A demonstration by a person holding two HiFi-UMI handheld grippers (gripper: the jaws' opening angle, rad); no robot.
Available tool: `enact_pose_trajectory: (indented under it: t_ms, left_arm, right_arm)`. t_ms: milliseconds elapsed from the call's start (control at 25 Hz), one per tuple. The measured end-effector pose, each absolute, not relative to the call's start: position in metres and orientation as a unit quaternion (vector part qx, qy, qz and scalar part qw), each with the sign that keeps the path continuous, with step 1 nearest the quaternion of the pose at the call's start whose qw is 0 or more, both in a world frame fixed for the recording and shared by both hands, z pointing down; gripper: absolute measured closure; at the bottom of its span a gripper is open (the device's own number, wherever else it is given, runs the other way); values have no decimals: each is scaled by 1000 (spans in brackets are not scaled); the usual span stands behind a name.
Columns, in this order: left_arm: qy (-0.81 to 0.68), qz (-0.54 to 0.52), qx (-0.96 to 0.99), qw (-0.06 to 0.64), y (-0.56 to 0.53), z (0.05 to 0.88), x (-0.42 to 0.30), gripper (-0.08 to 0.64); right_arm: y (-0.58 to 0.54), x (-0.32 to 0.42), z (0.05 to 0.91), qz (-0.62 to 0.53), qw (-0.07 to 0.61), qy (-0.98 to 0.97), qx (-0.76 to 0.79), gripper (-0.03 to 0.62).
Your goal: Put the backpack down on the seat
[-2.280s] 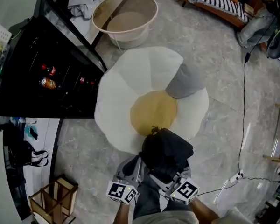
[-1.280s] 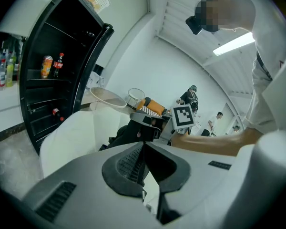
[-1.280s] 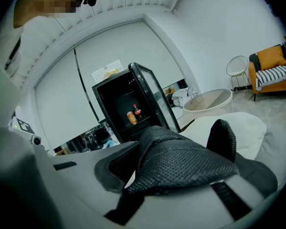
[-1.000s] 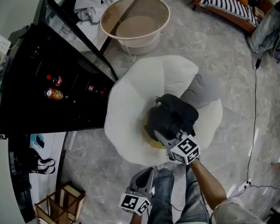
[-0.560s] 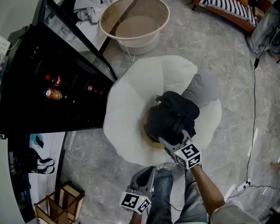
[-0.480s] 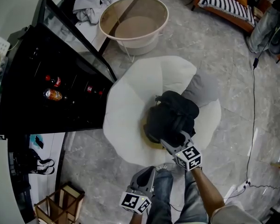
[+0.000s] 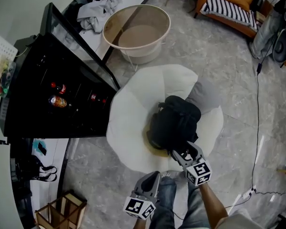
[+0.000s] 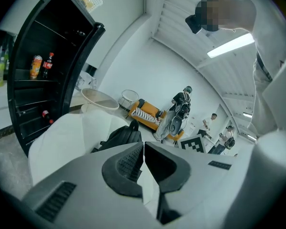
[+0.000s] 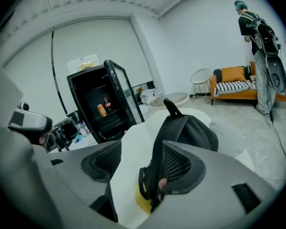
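Note:
The black backpack (image 7: pixel 174 122) stands on the white petal-shaped seat (image 7: pixel 128 120), over its yellow centre (image 7: pixel 151 143). My right gripper (image 7: pixel 180 151) is just short of the bag's near side. Its jaws have just been opening and now stand wide apart. In the right gripper view the backpack (image 9: pixel 188 128) and a strap loop show beyond the gap of the right gripper (image 9: pixel 140 159), with neither pad pressing on them. My left gripper (image 7: pixel 155 175) hangs lower, by my legs. Seen in its own view, the left gripper (image 8: pixel 143 149) is shut with nothing in it.
A black glass-door fridge (image 7: pixel 47 94) holding drink cans stands left of the seat. A round beige tub (image 7: pixel 136 30) is behind it, and a grey cushion (image 7: pixel 207 97) lies on the seat's right. A cable (image 7: pixel 256 128) runs over the floor; a wooden crate (image 7: pixel 62 213) sits lower left.
My right gripper has let go of the backpack, opened wide and drawn back toward me. The backpack stays on the seat. The left gripper has barely moved.

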State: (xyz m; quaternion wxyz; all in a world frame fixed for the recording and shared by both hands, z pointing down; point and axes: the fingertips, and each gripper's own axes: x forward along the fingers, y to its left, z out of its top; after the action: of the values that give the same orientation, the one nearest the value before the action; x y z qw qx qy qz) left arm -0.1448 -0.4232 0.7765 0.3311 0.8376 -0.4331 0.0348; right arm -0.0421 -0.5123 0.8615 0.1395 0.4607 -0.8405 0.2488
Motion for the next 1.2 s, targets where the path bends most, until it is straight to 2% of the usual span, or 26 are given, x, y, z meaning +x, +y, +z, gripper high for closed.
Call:
enact_pose_trajectory:
  t_ms: [120, 200, 520, 920, 1200]
  left_arm:
    - [-434, 36, 838, 330, -425, 764, -139, 525]
    - [-430, 31, 843, 322, -428, 754, -134, 525]
    - [-418, 17, 861, 289, -438, 707, -125, 524]
    - [-408, 8, 884, 228, -467, 639, -122, 525]
    - [-419, -2, 884, 209, -459, 593, -131, 524]
  right_arm:
    - [-504, -49, 847, 242, 138, -851, 445, 326]
    - [-502, -51, 837, 241, 133, -854, 441, 356]
    - [-501, -52, 779, 219, 125, -857, 449, 551]
    - [-498, -59, 692, 167, 101, -874, 444, 565]
    - [-474, -70, 599, 116, 65, -891, 434, 565]
